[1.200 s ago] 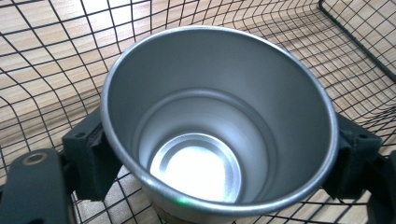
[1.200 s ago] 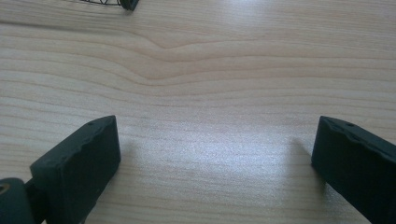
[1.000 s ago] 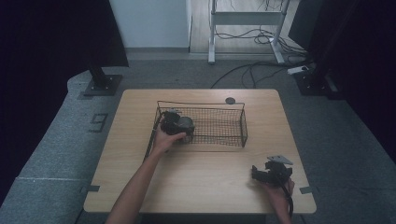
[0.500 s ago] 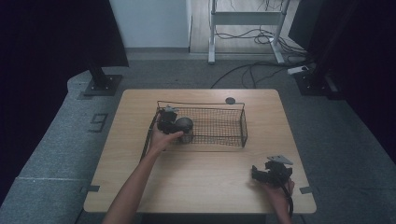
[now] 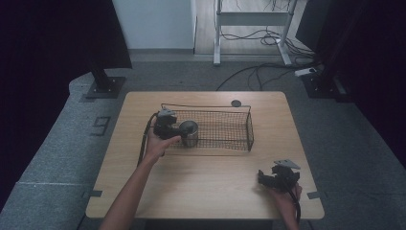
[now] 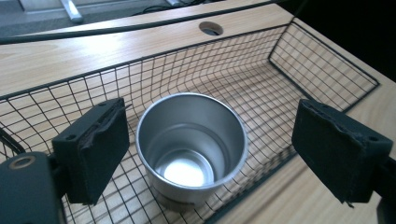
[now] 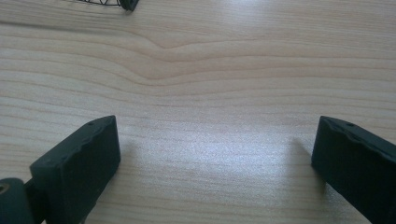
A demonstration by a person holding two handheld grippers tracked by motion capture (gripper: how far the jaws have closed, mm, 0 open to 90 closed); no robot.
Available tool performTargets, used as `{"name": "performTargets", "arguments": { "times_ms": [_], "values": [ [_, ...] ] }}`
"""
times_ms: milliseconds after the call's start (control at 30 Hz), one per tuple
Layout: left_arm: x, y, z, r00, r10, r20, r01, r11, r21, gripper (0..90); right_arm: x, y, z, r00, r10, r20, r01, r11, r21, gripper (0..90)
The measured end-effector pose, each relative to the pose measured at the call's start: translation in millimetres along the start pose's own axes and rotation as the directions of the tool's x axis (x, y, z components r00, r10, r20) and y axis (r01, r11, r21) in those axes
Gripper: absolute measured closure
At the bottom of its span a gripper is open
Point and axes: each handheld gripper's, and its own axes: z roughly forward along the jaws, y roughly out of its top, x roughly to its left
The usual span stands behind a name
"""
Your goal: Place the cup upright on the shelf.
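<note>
Your left gripper (image 6: 210, 154) hangs over the near left end of the wire basket (image 6: 280, 88), its jaws spread wide on either side of the metal cup (image 6: 191, 144) without touching it. The cup stands upright on the basket floor, mouth up and empty, close to the near wall. Judge it light and rigid, but its smooth steel wall will likely slip under a weak pinch, so close the pads across the rim or upper wall, squarely opposite each other. Mind the mesh beside the left pad. Farther off, your right gripper (image 5: 277, 176) rests low over the bare table (image 7: 201, 70), jaws likewise parted, holding nothing.
</note>
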Motion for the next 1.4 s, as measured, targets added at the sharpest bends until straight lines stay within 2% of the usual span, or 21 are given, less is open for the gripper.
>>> {"name": "performTargets", "arguments": {
  "times_ms": [133, 500, 967, 1100, 1267, 1400],
  "values": [
    [-3.4, -8.0, -9.0, 0.9995, 0.031, 0.0, -0.031, 0.9995, -0.006, 11.5, 0.0, 0.1, -0.1, 1.0, -0.001, 0.001, 0.001, 1.0, 0.002, 1.0],
    [-11.8, -32.7, -29.4, 0.9981, 0.055, 0.026, -0.055, 0.9984, -0.015, 12.7, 0.2, 0.1, -0.1, 1.0, 0.002, 0.0, -0.002, 1.0, 0.001, 1.0],
    [-17.1, -81.8, -58.7, 0.9976, 0.035, 0.06, -0.034, 0.9994, -0.007, 14.0, 0.2, 0.1, -0.1, 1.0, 0.002, 0.001, -0.002, 1.0, 0.001, 1.0],
    [-19.5, -95.7, -62.3, 0.998, 0.053, 0.036, -0.053, 0.9985, 0.01, 14.1, 0.2, 0.1, -0.1, 1.0, 0.002, 0.001, -0.002, 1.0, 0.001, 1.0],
    [-20.3, -115.5, -64.1, 0.9986, 0.021, 0.049, -0.022, 0.9995, 0.022, 14.1, 0.3, 0.1, -0.2, 1.0, 0.002, 0.001, -0.002, 1.0, 0.002, 1.0],
    [-22.1, -128.9, -63.2, 0.9991, 0.005, 0.042, -0.006, 0.9994, 0.033, 14.3, 0.3, 0.1, -0.2, 1.0, 0.002, 0.002, -0.002, 1.0, 0.001, 1.0]
  ]
}}
